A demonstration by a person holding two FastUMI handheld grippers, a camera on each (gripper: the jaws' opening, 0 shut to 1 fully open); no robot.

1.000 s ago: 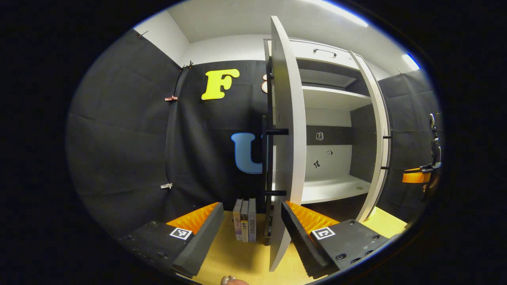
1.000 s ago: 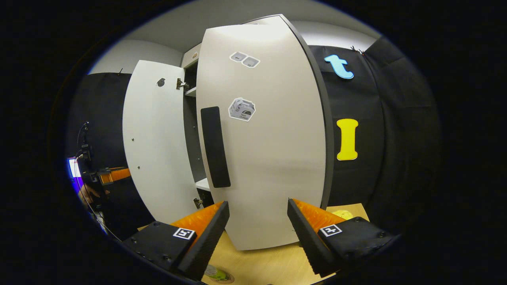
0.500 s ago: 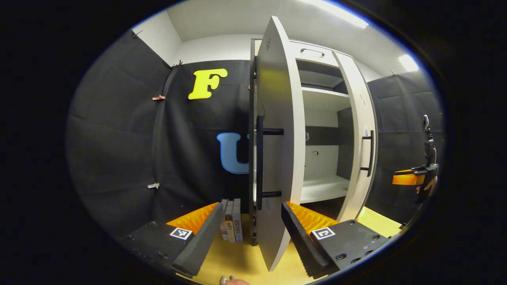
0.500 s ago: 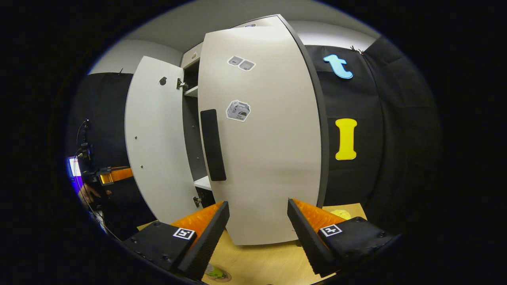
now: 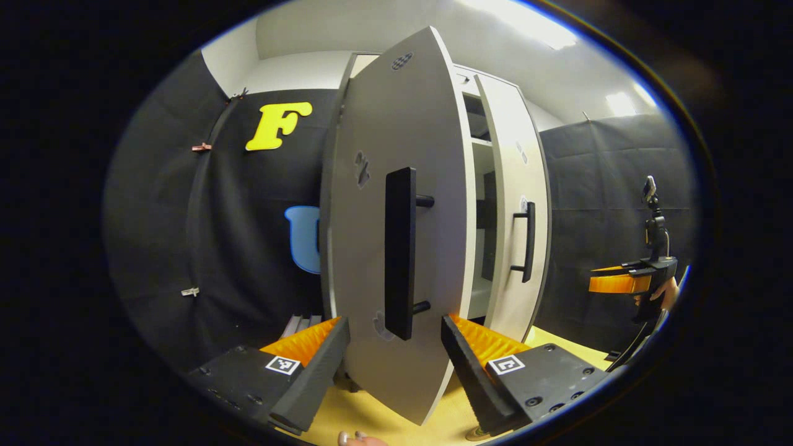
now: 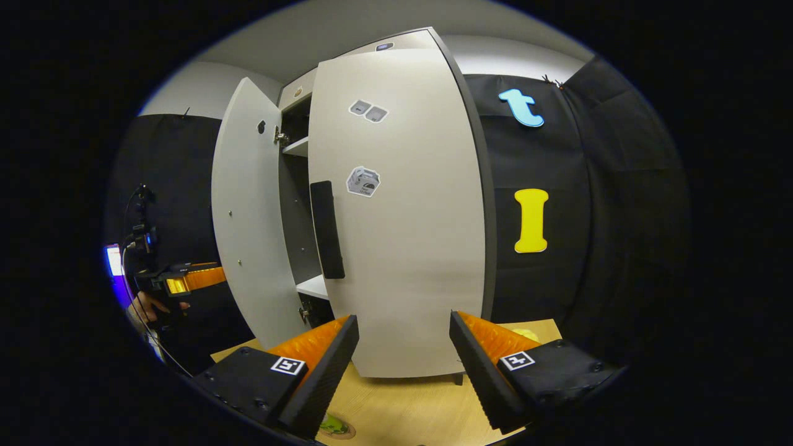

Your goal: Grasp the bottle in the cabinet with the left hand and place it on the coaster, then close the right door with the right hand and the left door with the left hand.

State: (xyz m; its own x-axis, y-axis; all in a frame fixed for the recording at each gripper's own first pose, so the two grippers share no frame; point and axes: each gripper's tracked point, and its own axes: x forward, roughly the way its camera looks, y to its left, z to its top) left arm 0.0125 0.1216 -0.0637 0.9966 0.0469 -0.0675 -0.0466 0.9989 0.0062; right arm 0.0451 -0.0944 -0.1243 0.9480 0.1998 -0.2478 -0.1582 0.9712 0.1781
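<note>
Left gripper view: left door stands between the wide, empty jaws.

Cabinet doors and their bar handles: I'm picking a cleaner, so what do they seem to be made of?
The cabinet doors look like laminated board in matte pale grey: flat, even faces with a soft sheen and no grain. The bar handles look matte black, likely painted metal or plastic; the pictures leave that open.

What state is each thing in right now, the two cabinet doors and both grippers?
left door: ajar, partly swung in, not shut.
right door: nearly closed, a gap left at its handle edge.
left gripper: open, fingers empty, either side of the left door's lower edge.
right gripper: open, fingers empty, facing the right door.
</note>
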